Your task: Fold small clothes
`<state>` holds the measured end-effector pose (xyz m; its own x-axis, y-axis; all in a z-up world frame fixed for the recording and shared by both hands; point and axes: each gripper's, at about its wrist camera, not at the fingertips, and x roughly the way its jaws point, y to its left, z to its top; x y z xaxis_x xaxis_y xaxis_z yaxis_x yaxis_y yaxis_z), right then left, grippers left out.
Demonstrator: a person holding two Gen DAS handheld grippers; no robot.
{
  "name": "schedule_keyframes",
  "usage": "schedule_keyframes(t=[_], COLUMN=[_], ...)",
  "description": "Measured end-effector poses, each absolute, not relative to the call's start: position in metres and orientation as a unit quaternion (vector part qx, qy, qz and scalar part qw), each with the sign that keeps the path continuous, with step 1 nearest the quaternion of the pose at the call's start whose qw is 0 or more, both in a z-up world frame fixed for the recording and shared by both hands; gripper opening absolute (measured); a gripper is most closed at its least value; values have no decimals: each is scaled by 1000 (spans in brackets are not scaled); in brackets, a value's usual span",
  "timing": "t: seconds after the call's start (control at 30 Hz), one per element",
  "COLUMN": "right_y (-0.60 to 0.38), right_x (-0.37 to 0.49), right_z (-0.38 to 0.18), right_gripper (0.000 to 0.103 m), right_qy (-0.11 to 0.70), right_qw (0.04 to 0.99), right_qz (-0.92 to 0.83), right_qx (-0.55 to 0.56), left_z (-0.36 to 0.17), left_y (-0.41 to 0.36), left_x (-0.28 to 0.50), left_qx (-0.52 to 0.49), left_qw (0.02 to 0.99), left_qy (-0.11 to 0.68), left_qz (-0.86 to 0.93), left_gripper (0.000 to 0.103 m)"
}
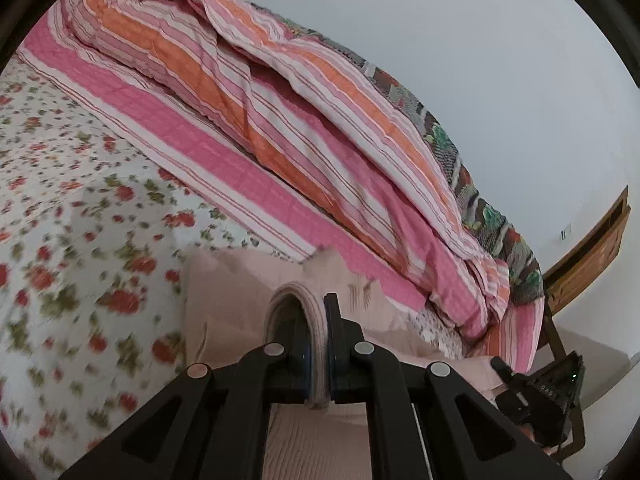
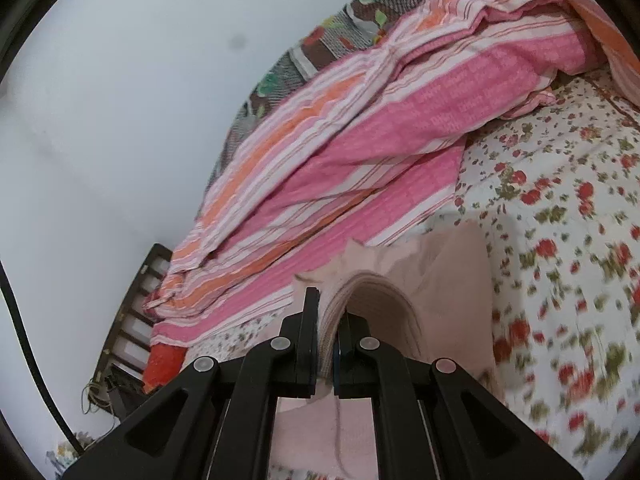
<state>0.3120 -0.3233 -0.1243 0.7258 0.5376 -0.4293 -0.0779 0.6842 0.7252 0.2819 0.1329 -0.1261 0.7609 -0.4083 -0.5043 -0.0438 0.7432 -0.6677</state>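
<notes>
garment [image 1: 224, 304]: lies on the bed sheet [image 1: 80, 200], its near edge bunched between the jaws of both grippers
left gripper [image 1: 318, 344]: clamped on a fold of the garment
right gripper [image 2: 328, 336]: clamped on another fold of it
quilt [image 1: 260, 120]: heaped on the bed behind the garment, along the wall [image 1: 480, 60]
blanket [image 1: 460, 152]: between quilt and wall
headboard [image 1: 592, 248]: at the bed's end, right of the quilt in the left view

A striped pink-and-orange quilt [image 1: 280, 120] lies bunched along a white wall [image 1: 480, 60], over a patterned brown blanket [image 1: 480, 208]. A rose-print bedsheet [image 2: 560, 220] covers the bed; a wooden headboard [image 1: 592, 248] stands beyond.
</notes>
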Motion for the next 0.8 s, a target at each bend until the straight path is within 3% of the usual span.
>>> schedule_keyframes(t=[0.2, 0.27, 0.3, 0.33, 0.4, 0.67, 0.8], right_y=[-321, -318, -316, -314, -314, -315, -319], right_x=[353, 364, 368, 372, 370, 341, 302], right_z=[-147, -154, -157, -163, -169, -150, -141], right_gripper=[5, 10, 14, 20, 31, 32, 38], right_qy=[354, 368, 377, 386, 388, 393, 393], right_qw=[860, 859, 860, 862, 864, 882, 891], right_qz=[145, 137, 130, 125, 133, 121, 128], right_qx=[339, 328, 317, 302, 293, 231, 188], left_z=[-148, -153, -153, -153, -150, -143, -138], left_y=[131, 128, 127, 125, 123, 120, 113], left_x=[324, 334, 336, 337, 333, 306, 278], left_qx=[-349, -343, -336, -322, -304, -283, -246], left_qw=[858, 857, 861, 868, 883, 889, 899], left_qy=[362, 365, 362, 359, 341, 342, 343], left_qz=[-106, -119, -123, -119, -109, -113, -114], left_gripper=[7, 9, 21, 40, 63, 64, 65])
